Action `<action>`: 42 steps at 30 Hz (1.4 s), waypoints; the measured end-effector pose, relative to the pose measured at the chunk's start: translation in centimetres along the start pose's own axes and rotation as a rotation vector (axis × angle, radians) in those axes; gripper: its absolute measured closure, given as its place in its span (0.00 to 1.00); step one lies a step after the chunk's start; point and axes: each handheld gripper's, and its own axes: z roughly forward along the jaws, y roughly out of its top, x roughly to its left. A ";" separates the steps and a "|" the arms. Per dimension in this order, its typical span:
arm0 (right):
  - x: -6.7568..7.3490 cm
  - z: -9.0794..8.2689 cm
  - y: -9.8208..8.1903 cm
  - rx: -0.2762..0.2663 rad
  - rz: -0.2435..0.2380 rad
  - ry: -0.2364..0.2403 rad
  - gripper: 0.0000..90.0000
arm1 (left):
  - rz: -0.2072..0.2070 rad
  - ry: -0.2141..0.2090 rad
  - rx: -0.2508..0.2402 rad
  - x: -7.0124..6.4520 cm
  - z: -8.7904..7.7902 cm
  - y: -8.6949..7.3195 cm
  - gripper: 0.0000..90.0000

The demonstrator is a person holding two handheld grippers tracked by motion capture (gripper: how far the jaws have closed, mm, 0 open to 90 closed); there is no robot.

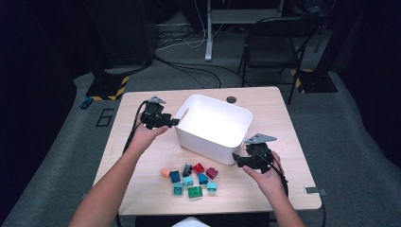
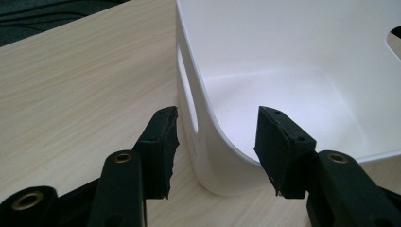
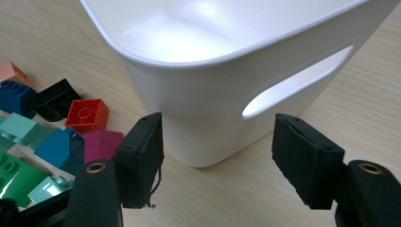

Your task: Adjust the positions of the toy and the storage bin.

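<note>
left gripper (image 2: 215,146): apart, straddling white bin (image 2: 302,75) corner | right gripper (image 3: 217,161): apart, beside bin

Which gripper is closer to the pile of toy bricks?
Right. The right gripper hovers just right of the bricks; the left gripper is farther back, at the white bin's corner.

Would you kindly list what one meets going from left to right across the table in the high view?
Left hand-held gripper → white bin → right hand-held gripper. The cluster of small coloured blocks lies nearer the person, in front of the bin, so it has no clear place in this order.
</note>
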 end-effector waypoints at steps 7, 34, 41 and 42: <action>-0.2 0.6 0.5 0.001 -0.006 -0.008 0.39 | 0.041 -0.002 0.029 -0.5 -1.1 -0.7 0.55; 2.0 3.1 1.8 0.015 -0.049 0.061 0.39 | -0.022 0.006 -0.076 -1.0 -5.8 -6.3 0.55; 2.1 3.8 2.2 0.019 -0.037 0.059 0.40 | -0.044 -0.001 -0.100 -0.9 -5.9 -6.8 0.54; 2.2 3.9 2.3 0.021 -0.047 0.059 0.40 | -0.039 0.005 -0.106 -0.8 -5.9 -6.9 0.52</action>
